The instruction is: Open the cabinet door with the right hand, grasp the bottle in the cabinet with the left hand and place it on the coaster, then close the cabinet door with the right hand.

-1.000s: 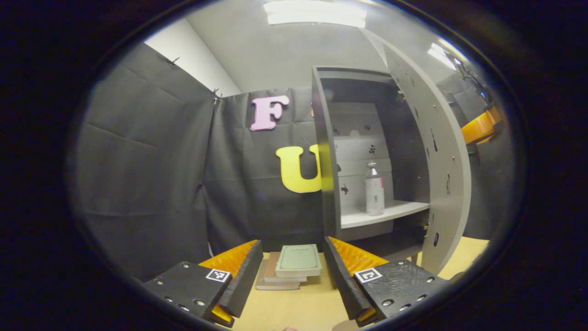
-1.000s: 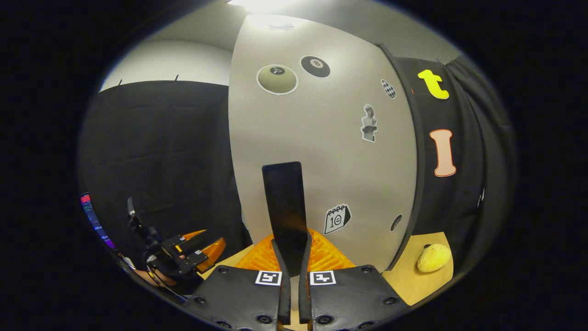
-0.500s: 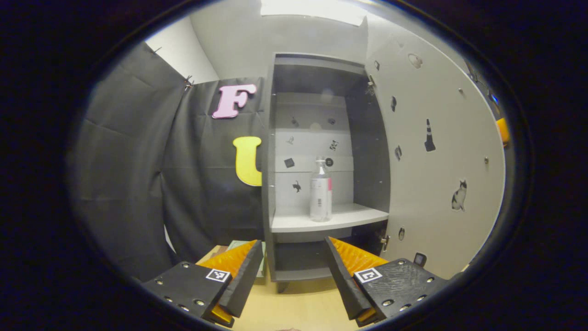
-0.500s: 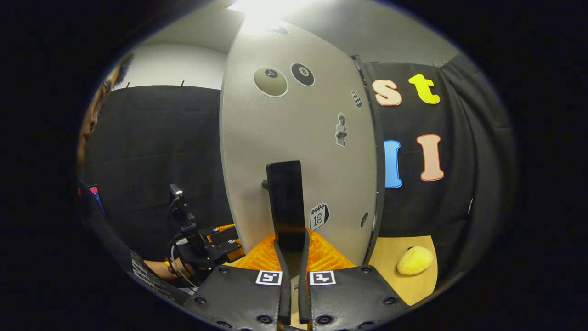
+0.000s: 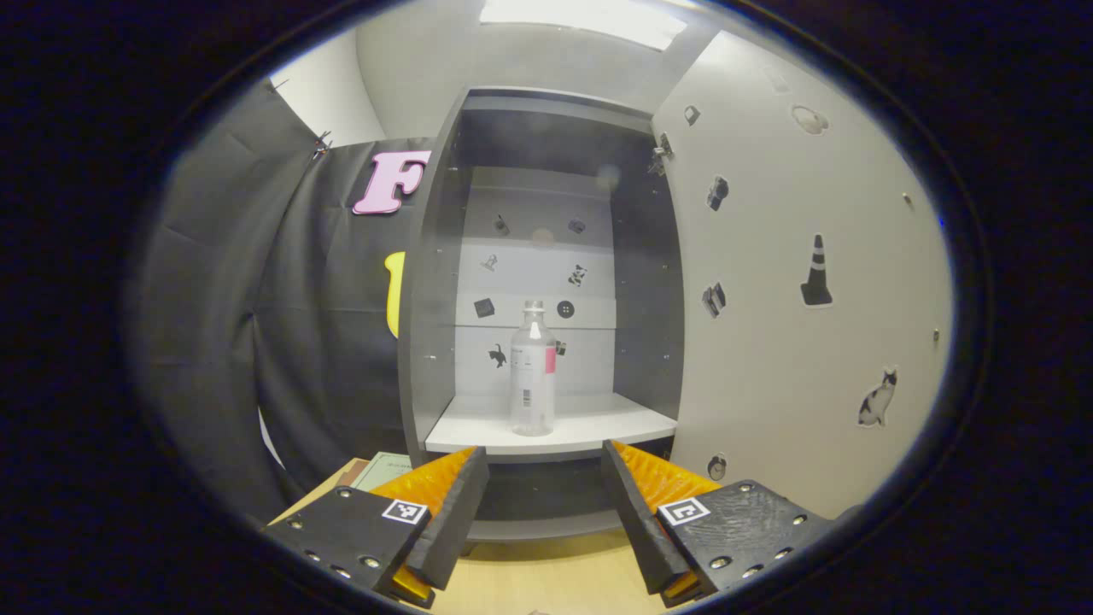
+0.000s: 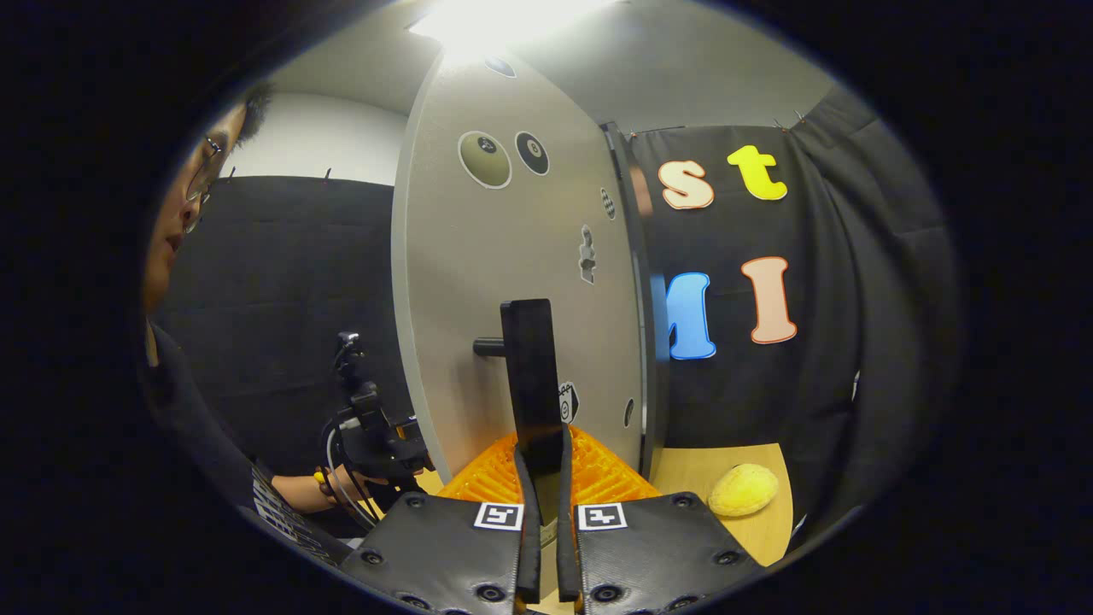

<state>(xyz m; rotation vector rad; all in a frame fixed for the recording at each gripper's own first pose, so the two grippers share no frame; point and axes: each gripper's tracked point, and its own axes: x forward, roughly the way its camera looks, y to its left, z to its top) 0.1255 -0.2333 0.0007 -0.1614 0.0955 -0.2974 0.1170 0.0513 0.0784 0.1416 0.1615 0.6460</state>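
the bottle (image 5: 532,369), upright on the cabinet (image 5: 546,423) shelf, is judged light and slippery; it is best taken at mid-body by the left gripper (image 5: 542,495), spread wide, while the door handle (image 6: 531,376) is clamped by the right gripper (image 6: 543,504).

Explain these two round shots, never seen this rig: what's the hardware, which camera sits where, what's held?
There is no robot arm. A person holds a two-finger gripper in each hand, and a fisheye camera rides on each one, looking forward along its fingers.

In the left gripper view, the left gripper is open and holds nothing. It faces the open cabinet, where a clear bottle stands upright on the shelf. The cabinet door is swung out to the right. A green book lies on the wooden table.

In the right gripper view, the right gripper is shut on the door handle, a dark upright bar on the door's outer face. A yellow lemon-like object lies on the table beyond the door. To the left, the person's hand holds the other gripper.
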